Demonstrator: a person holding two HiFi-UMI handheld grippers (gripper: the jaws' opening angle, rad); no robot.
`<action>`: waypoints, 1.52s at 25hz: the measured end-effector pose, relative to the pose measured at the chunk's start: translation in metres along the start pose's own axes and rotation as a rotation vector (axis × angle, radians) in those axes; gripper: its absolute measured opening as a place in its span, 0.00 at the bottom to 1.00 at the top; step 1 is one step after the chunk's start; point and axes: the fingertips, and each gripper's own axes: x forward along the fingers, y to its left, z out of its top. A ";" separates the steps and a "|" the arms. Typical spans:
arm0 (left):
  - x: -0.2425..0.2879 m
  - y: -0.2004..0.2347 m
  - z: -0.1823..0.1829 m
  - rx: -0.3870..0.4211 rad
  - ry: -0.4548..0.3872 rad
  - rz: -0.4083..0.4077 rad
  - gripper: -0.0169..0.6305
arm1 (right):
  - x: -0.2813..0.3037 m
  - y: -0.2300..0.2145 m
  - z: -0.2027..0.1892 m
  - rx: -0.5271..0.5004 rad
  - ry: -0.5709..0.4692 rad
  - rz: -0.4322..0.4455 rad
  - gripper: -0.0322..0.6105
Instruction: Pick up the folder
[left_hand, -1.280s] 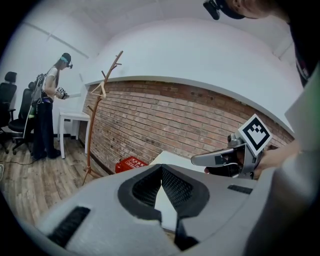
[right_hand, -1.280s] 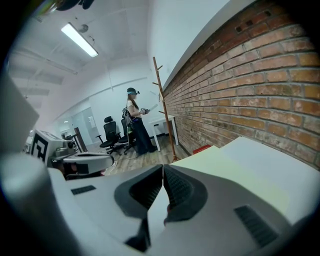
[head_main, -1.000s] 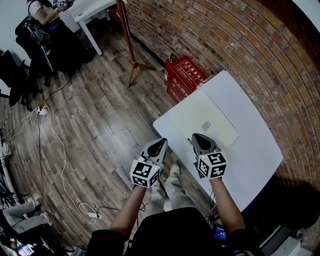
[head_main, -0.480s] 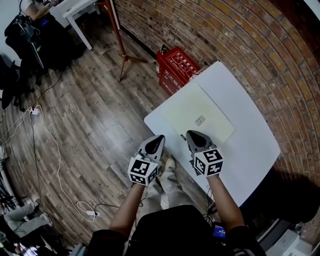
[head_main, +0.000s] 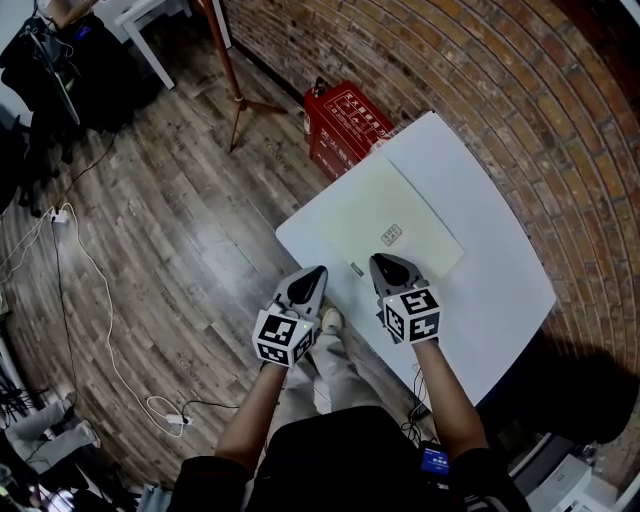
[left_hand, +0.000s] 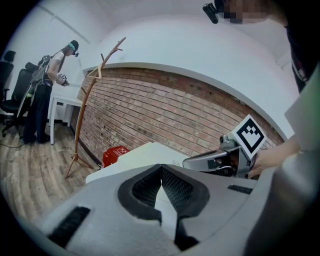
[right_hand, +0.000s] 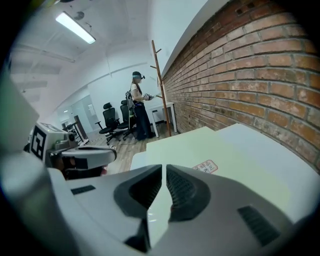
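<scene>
The flat folder (head_main: 385, 205) looked thin, light and floppy, best pinched at its near edge; the left gripper (head_main: 314, 274) and right gripper (head_main: 382, 264) were closed, empty

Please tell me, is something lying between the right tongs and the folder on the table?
Nothing visible is in the way. The folder lies flat on the white table, with nothing on top of it, and the right tongs, shut and empty, are already at its near edge.

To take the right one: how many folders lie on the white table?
1. The pale folder lies flat on the table, toward the red box; another beneath it could be hidden.
</scene>
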 end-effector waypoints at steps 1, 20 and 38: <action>0.001 -0.001 -0.001 -0.005 0.002 -0.001 0.06 | 0.001 -0.002 -0.002 -0.006 0.015 0.005 0.10; 0.019 -0.008 -0.015 -0.045 0.031 -0.008 0.06 | 0.021 -0.046 -0.015 -0.056 0.160 -0.020 0.28; 0.018 -0.009 -0.026 -0.082 0.050 -0.004 0.06 | 0.028 -0.059 -0.016 -0.120 0.249 -0.040 0.47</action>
